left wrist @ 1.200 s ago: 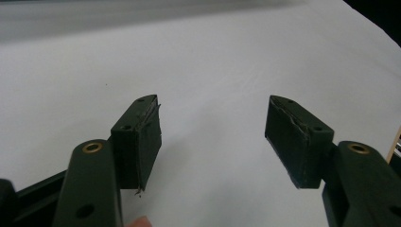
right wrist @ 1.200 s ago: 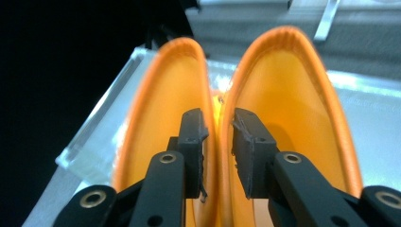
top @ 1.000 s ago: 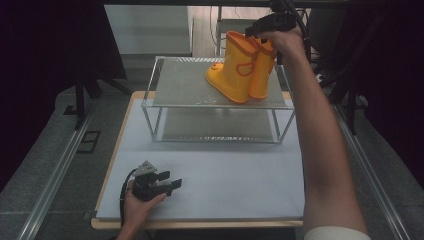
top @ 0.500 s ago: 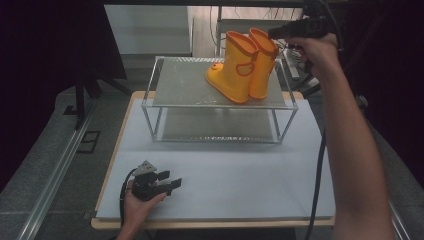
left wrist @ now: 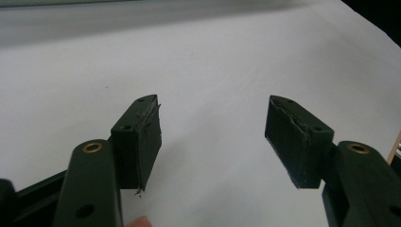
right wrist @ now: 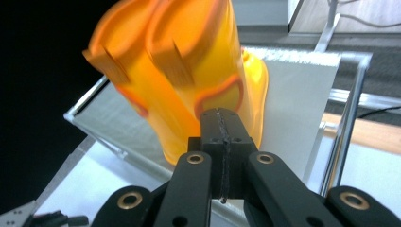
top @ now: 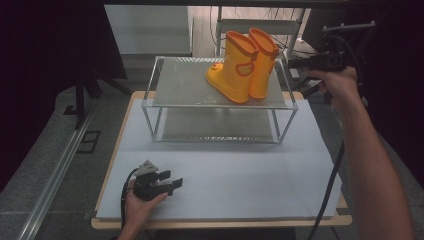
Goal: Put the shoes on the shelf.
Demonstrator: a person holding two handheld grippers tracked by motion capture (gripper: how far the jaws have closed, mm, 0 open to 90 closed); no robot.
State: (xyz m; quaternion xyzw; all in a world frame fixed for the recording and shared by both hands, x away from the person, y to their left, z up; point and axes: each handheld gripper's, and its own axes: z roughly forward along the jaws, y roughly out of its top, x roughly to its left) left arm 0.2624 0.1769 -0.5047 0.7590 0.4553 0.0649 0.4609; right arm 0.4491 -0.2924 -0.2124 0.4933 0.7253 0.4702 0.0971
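I judge the placing done: the pair of yellow boots (top: pixel 243 65) stands upright on the top shelf of the wire rack (top: pixel 170 102), toward its far right, toes pointing left. Nothing else waits on the white table (top: pixel 240 170), so I see little left beyond bringing my hands home.

My right gripper (top: pixel 300 63) hangs off the rack's far right corner, just beside the boots and apart from them. In the right gripper view its jaws have just been closing and now stand pressed flat together with nothing between them; the boots (right wrist: pixel 179 80) rise just beyond their tips, untouched.

My left gripper (top: pixel 167 181) rests on the near left of the table, jaws spread wide over bare white surface, holding nothing and touching nothing but the sheet beneath.
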